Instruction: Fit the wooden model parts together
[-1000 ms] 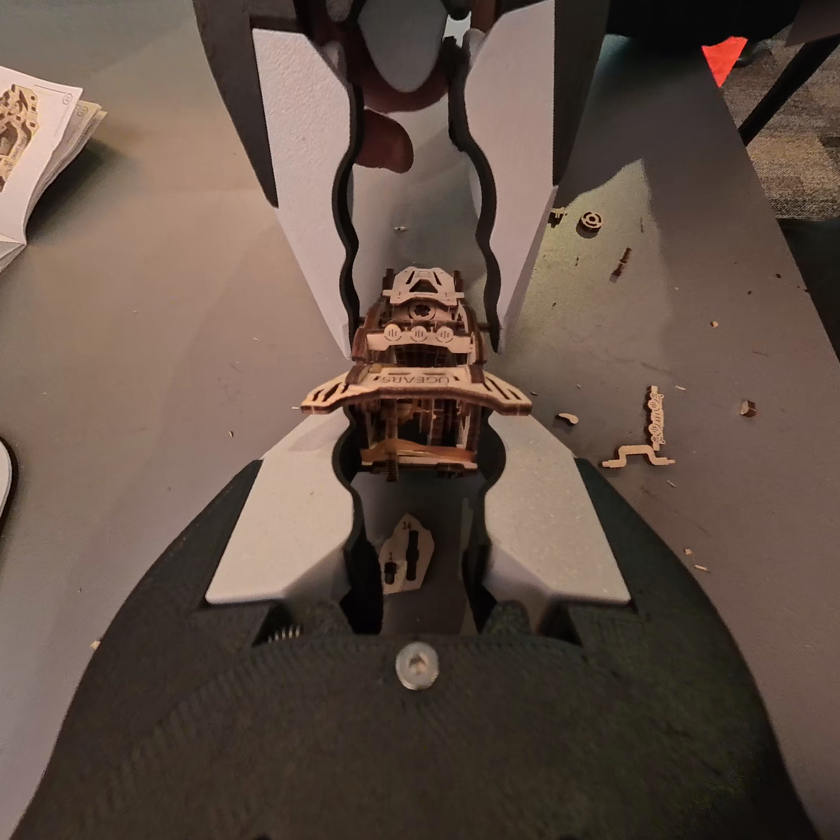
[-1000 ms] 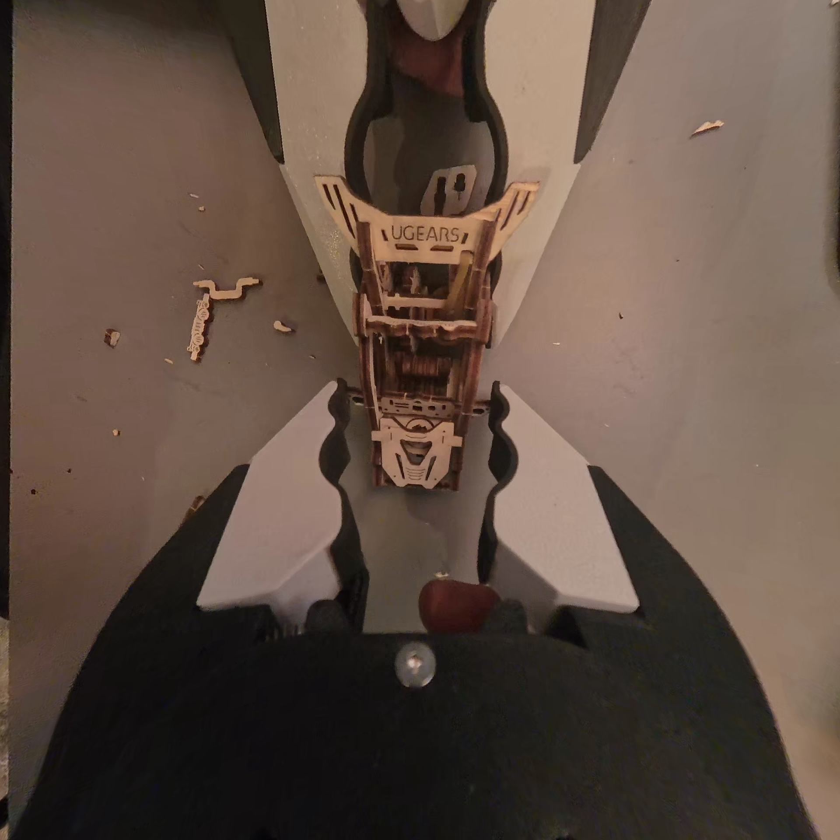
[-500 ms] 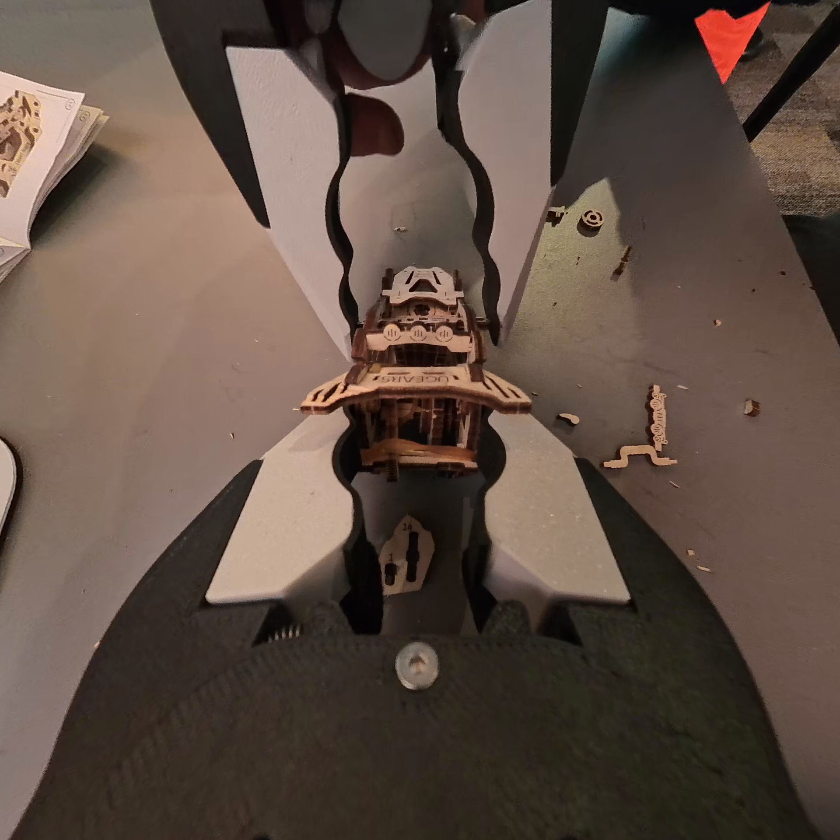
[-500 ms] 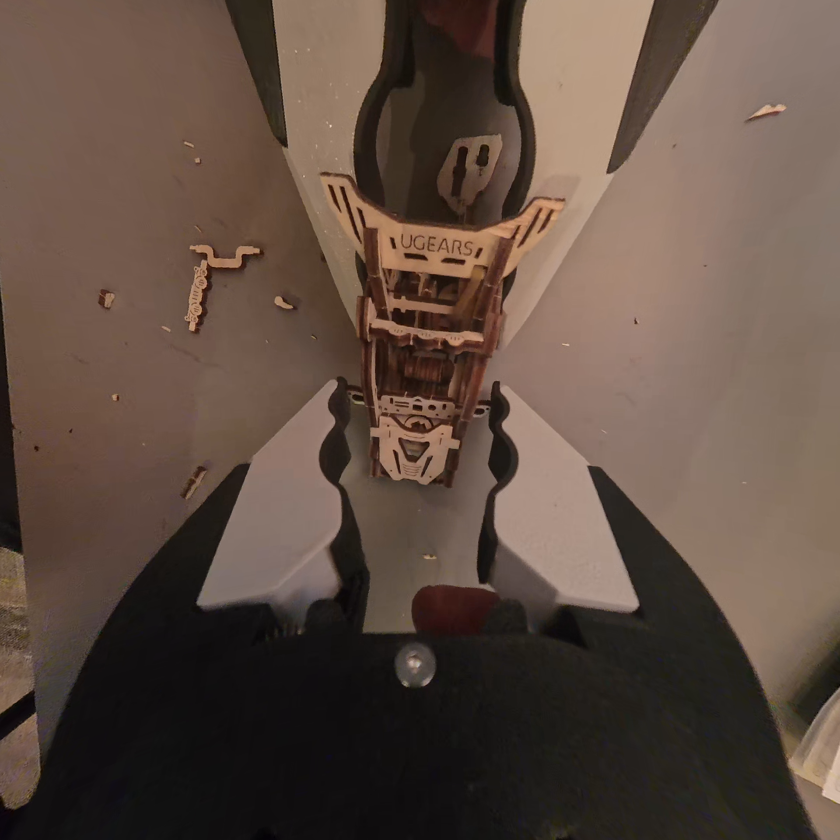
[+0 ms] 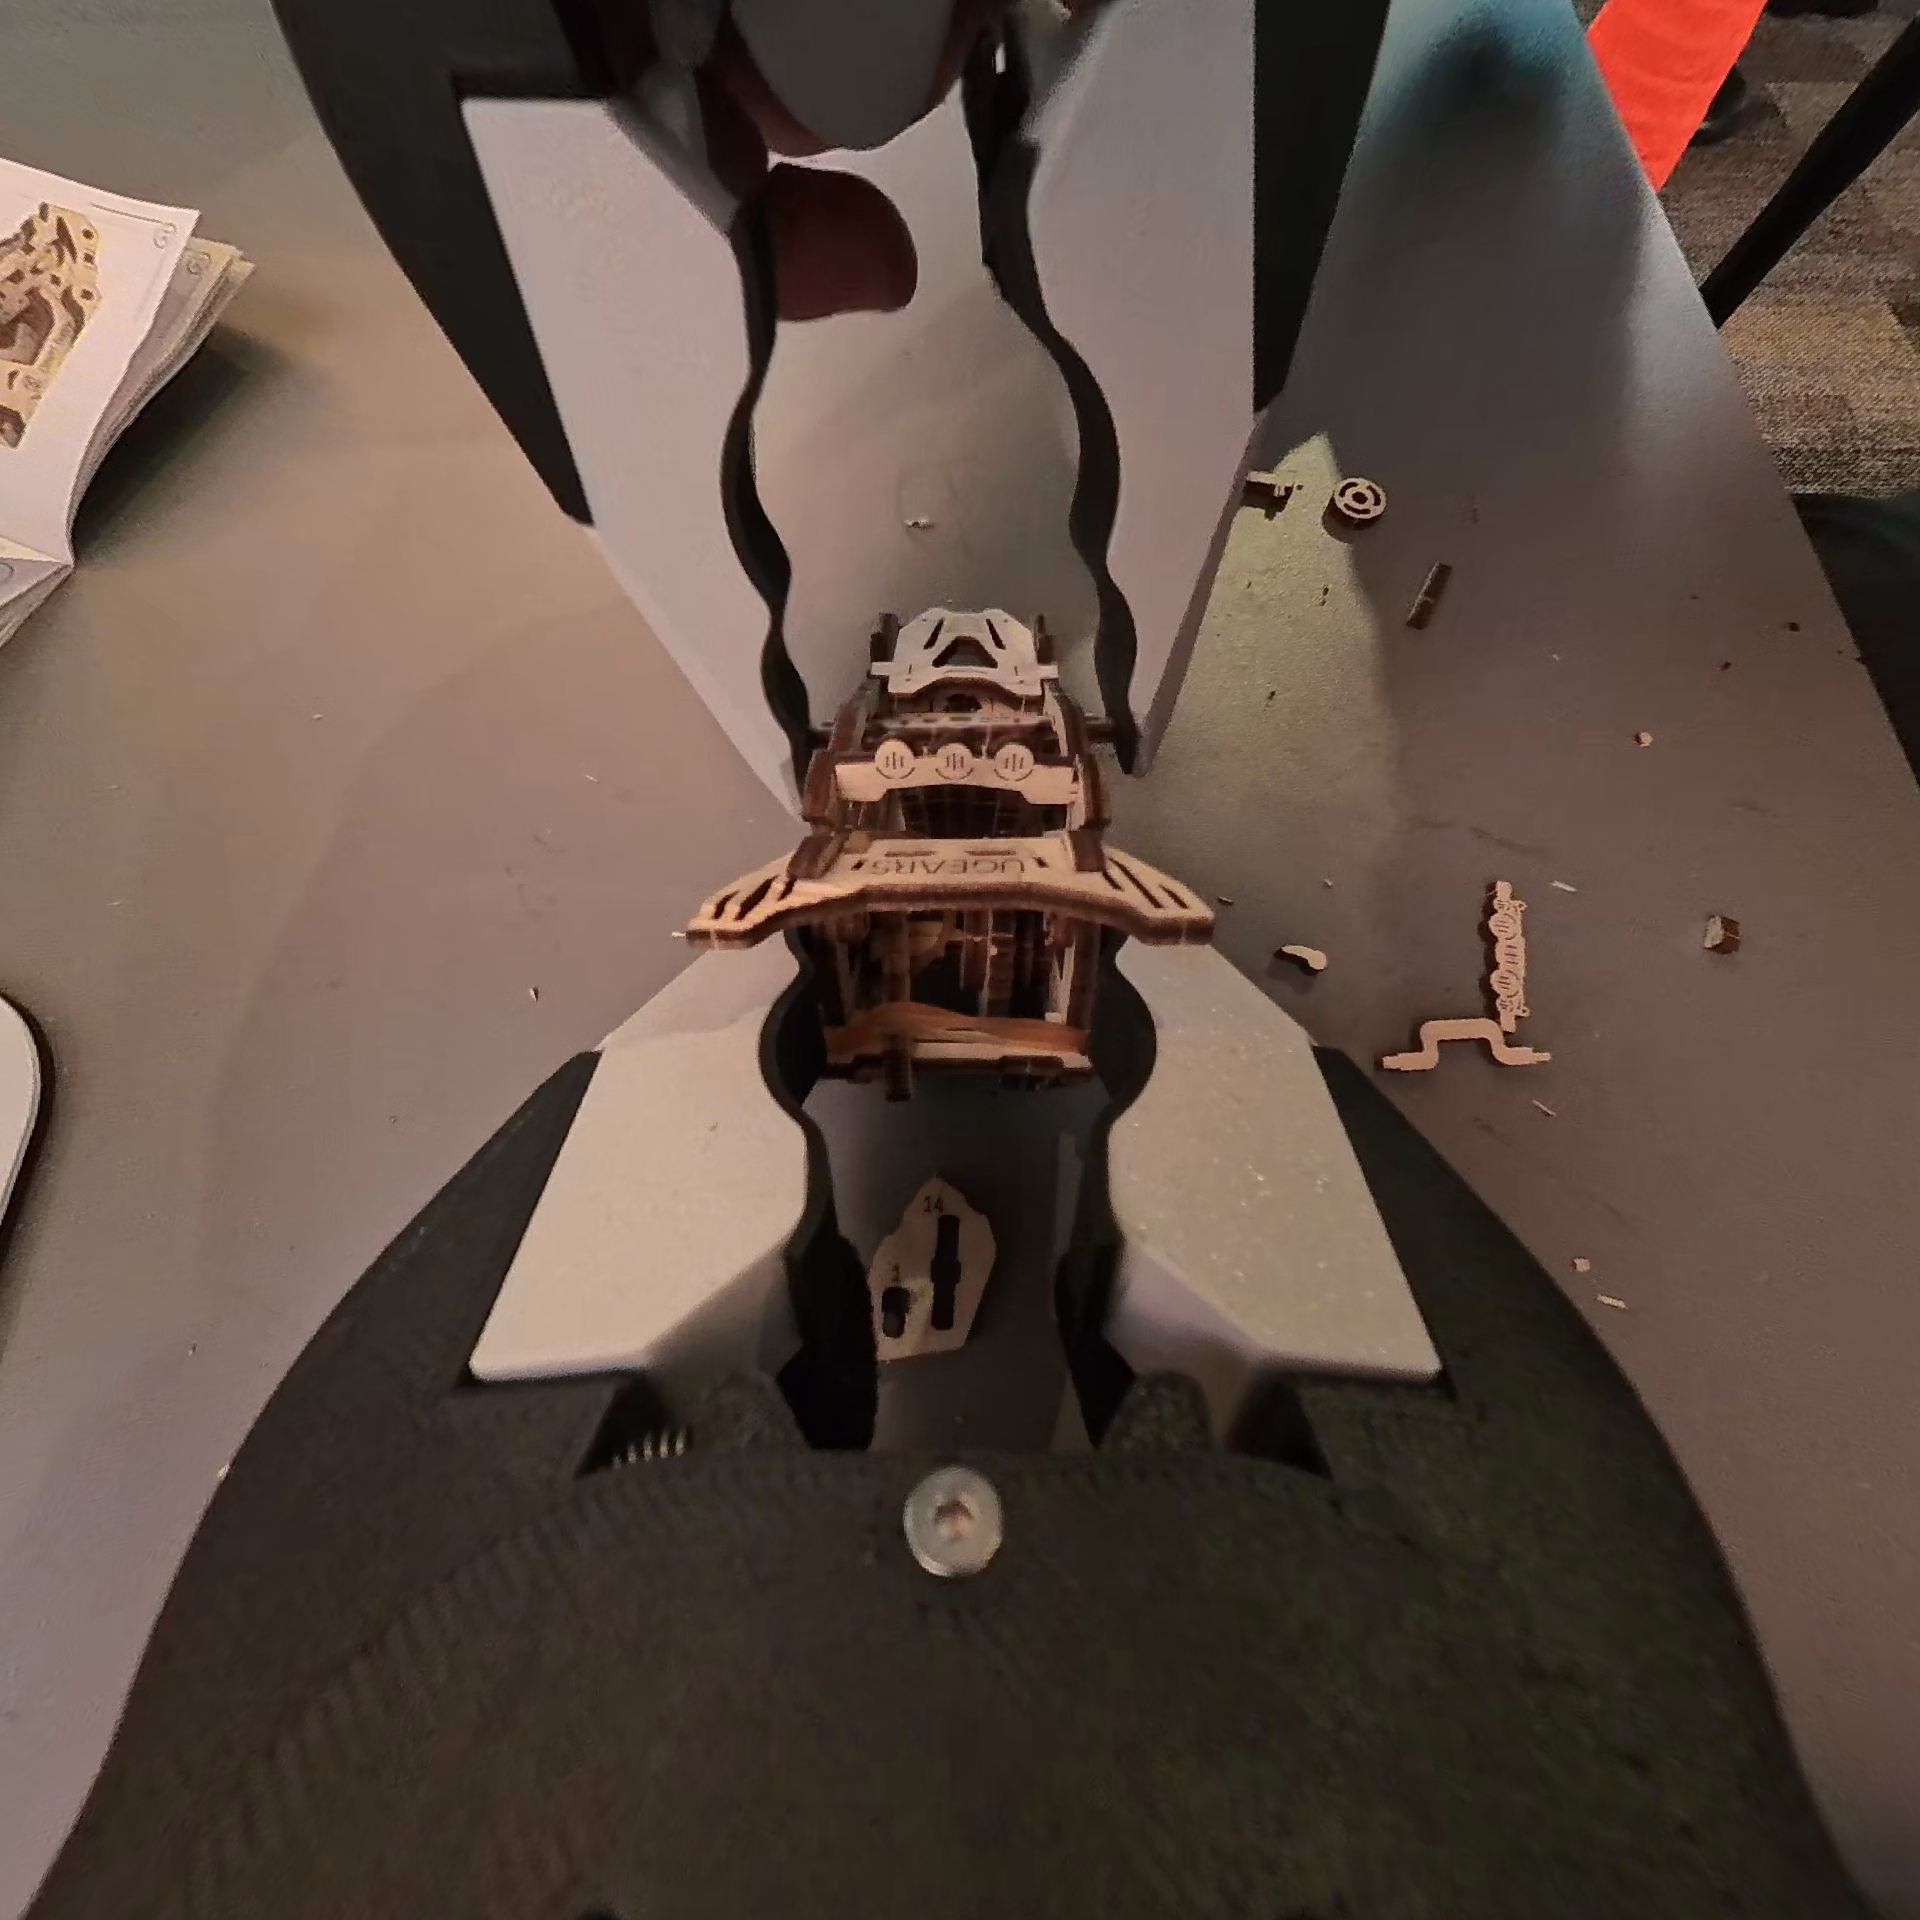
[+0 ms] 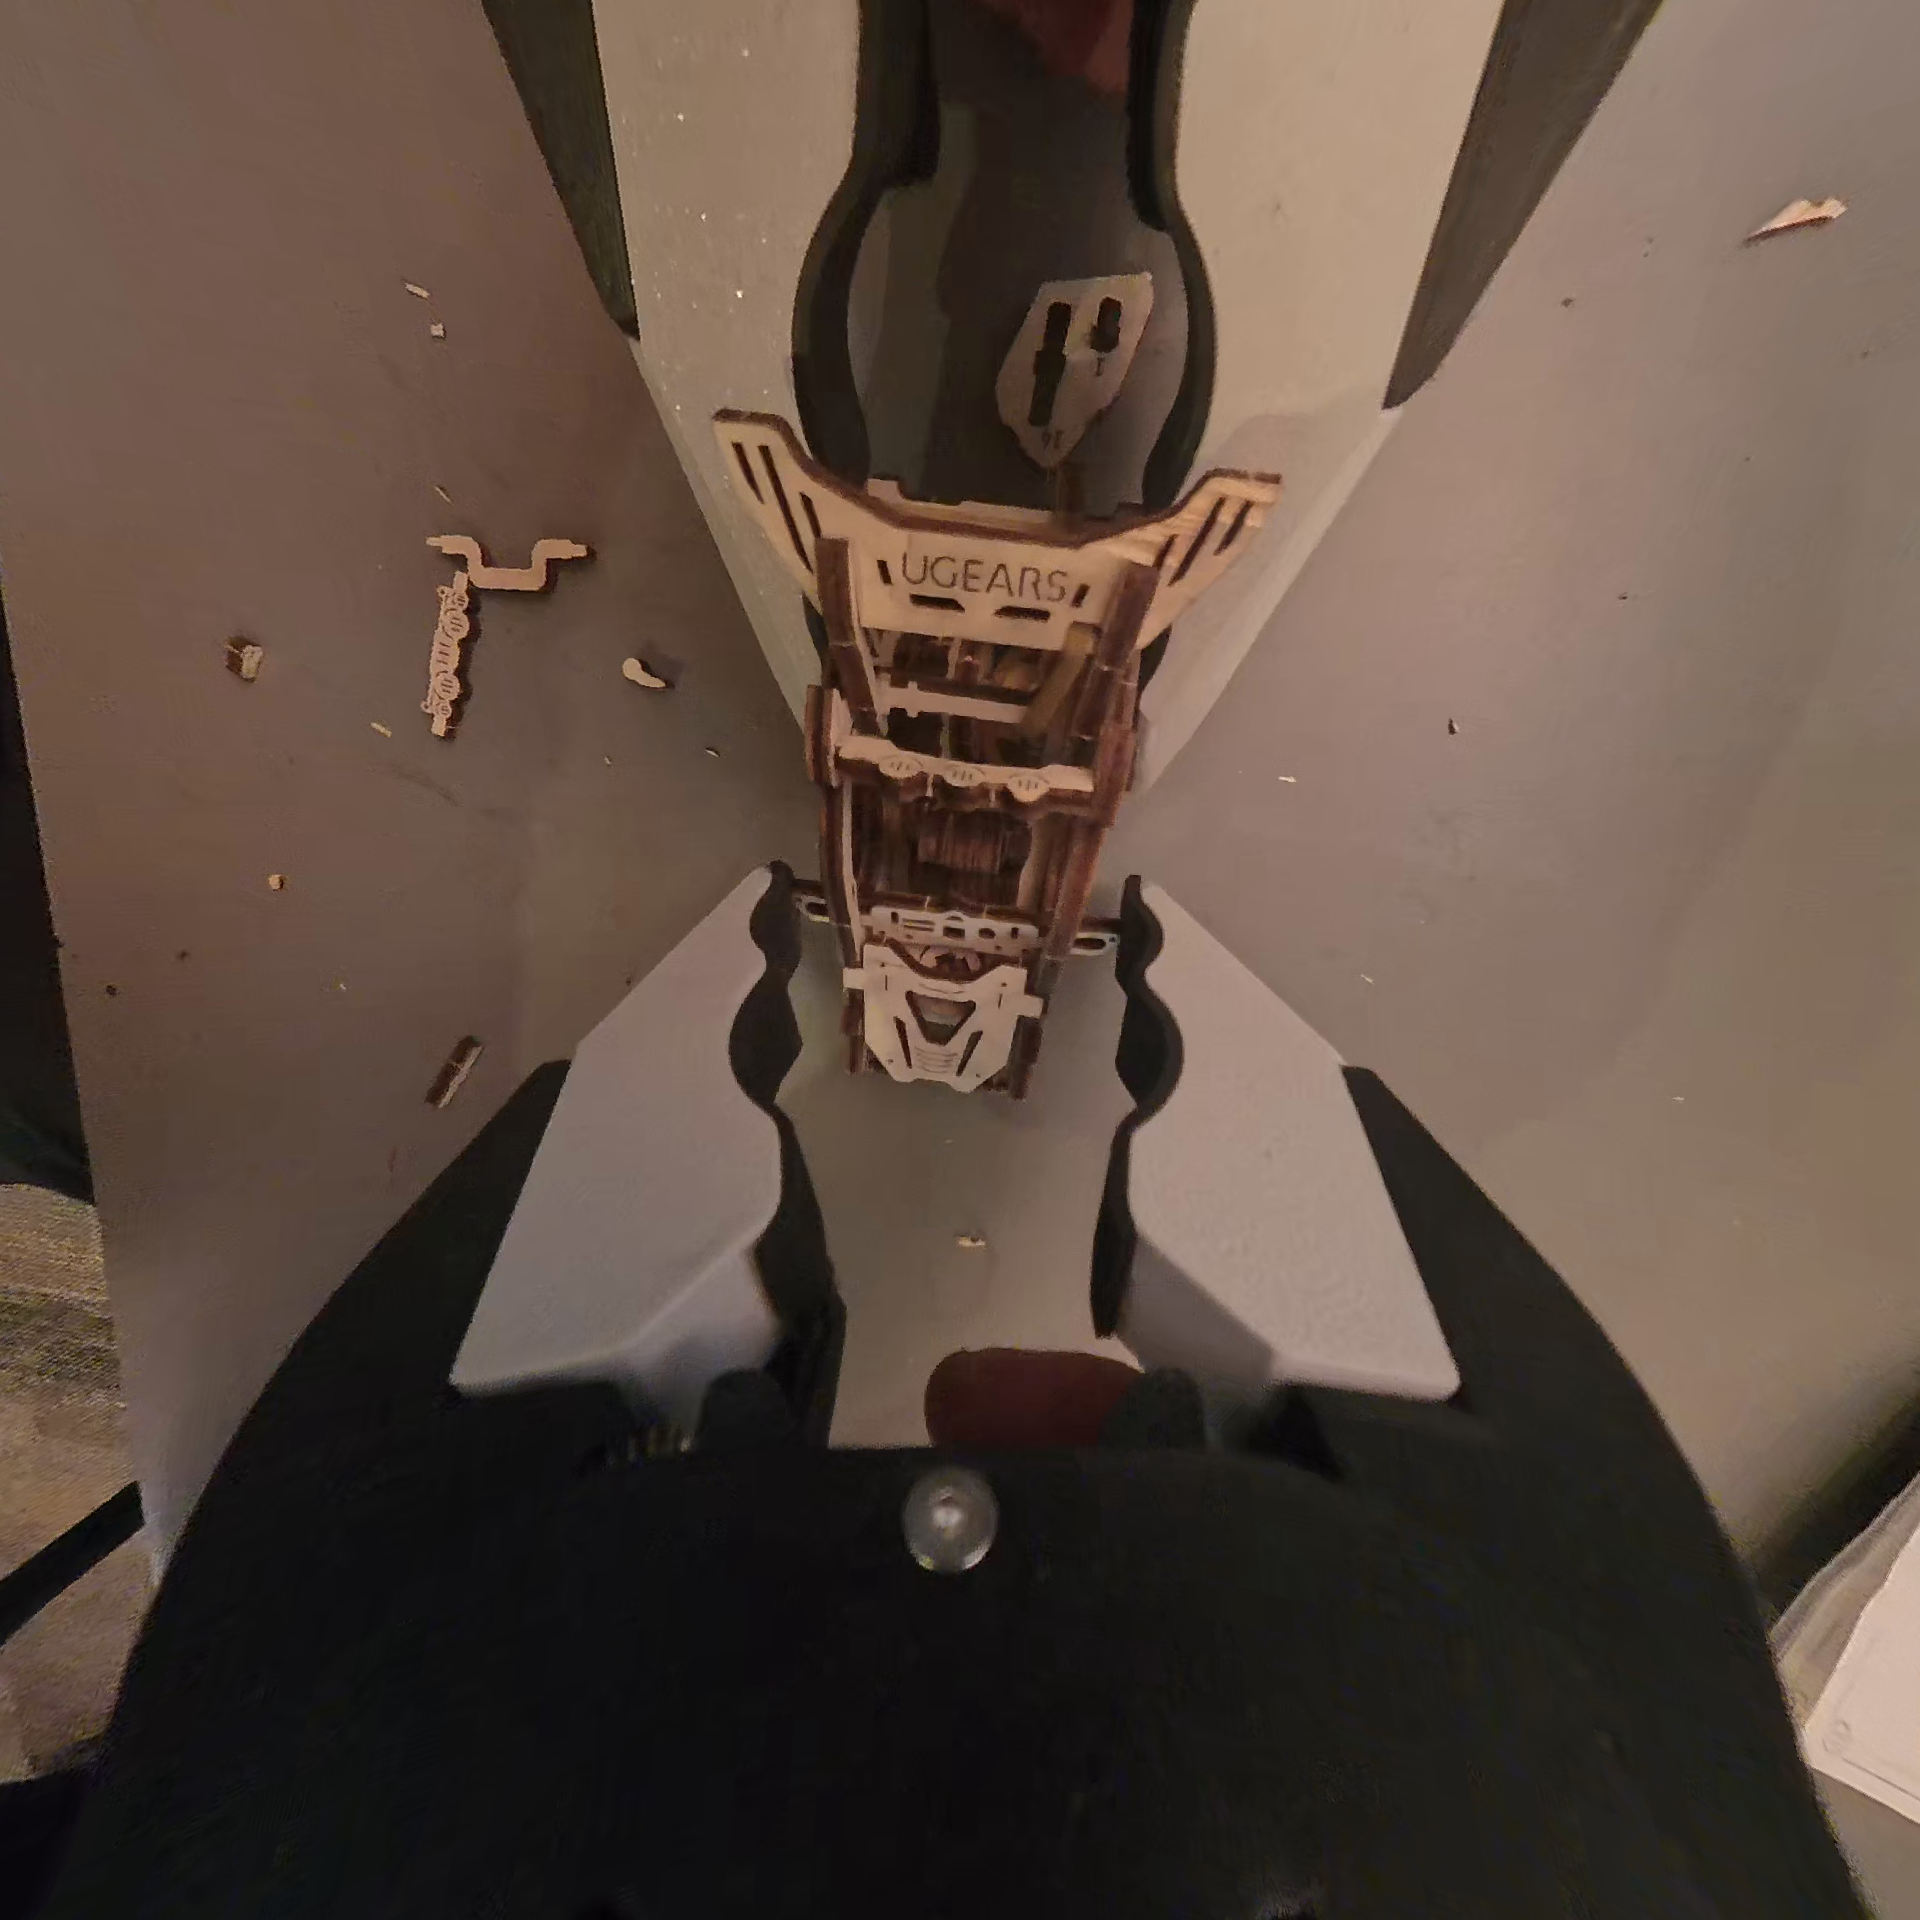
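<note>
Left gripper (image 5: 956,997): clenched on the winged rear end of the wooden model (image 5: 951,883). Right gripper (image 6: 954,904): fingertips pinched on the two axle stubs at the nose end (contact reads as touching on both sides). Model carried between the two tools, over the middle of the table (image 5: 312,831); whether raised or resting underneath cannot be told.

Step in hand, by judgement: steadying the part-built body before adding a further piece. No loose piece gripped at present.

Next move, by judgement:
- Keep one tool clamped on the body.
- Free the other and fetch a part, e.g. the stepped bracket piece (image 5: 1465,1044) or the small ring (image 5: 1359,499), both toward the right edge.
- Grip lightly; thin laser-cut wood likely to snap.

Hard to make out:
- Slotted offcut (image 5: 935,1283) beneath the left tool, partly covered.
- Instruction booklet (image 5: 83,343) at the left edge, cut off.
- Model underside and interior gearing in shadow.
</note>
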Demonstrator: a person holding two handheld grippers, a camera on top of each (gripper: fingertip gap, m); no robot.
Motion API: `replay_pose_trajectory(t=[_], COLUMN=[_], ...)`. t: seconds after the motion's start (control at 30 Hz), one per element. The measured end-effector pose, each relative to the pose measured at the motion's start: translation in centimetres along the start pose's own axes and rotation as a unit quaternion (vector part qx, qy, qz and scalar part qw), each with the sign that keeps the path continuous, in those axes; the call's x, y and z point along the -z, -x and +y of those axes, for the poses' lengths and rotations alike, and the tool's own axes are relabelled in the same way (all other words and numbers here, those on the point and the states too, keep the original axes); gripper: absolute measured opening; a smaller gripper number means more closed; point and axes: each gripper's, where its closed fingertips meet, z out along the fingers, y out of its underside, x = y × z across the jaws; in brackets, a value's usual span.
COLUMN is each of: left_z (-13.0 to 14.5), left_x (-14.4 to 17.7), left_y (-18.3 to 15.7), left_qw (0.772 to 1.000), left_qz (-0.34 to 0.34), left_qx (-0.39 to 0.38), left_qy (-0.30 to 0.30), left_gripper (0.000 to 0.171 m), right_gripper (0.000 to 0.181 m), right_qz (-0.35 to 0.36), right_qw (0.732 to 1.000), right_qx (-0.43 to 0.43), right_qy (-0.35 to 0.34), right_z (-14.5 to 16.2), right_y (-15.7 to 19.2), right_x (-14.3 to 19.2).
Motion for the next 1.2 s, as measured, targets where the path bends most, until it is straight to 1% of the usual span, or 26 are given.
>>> replay_pose_trajectory(t=[0.13, 0.4, 0.53, 0.63, 0.9, 1.03, 1.13, 1.2], left_z=[-0.02, 0.00, 0.01, 0.02, 0.03, 0.01, 0.00, 0.00], left_x=[-0.04, -0.04, -0.04, -0.05, -0.07, -0.10, -0.10, -0.10], left_y=[-0.05, -0.03, -0.02, 0.00, 0.00, -0.05, -0.04, -0.04], left_qw=[1.000, 1.000, 1.000, 1.000, 1.000, 1.000, 1.000, 1.000], left_qz=[0.000, 0.001, 0.001, 0.002, 0.003, 0.006, 0.006, 0.006], left_qx=[-0.002, -0.001, -0.001, 0.000, 0.000, -0.001, -0.002, -0.002], left_qy=[0.000, 0.000, 0.000, 0.001, 0.001, 0.000, 0.000, 0.000], left_gripper=[0.046, 0.046, 0.046, 0.046, 0.046, 0.046, 0.046, 0.046], right_gripper=[0.060, 0.060, 0.060, 0.060, 0.061, 0.061, 0.061, 0.061], right_qz=[-0.006, -0.013, 0.000, -0.008, 0.001, -0.001, -0.003, -0.011], right_qw=[1.000, 1.000, 1.000, 0.999, 0.997, 0.997, 0.998, 0.998], right_qx=[-0.001, -0.010, -0.015, -0.033, -0.051, -0.050, -0.043, -0.043], right_qy=[0.018, 0.018, 0.017, -0.007, -0.065, -0.063, -0.042, -0.048], right_z=[0.10, 0.15, 0.17, 0.07, -0.01, 0.08, 0.19, 0.20], right_y=[0.13, 0.13, 0.05, 0.06, 0.03, 0.13, 0.12, 0.15], right_x=[-0.14, -0.23, -0.36, -0.32, -0.23, -0.23, -0.25, -0.24])
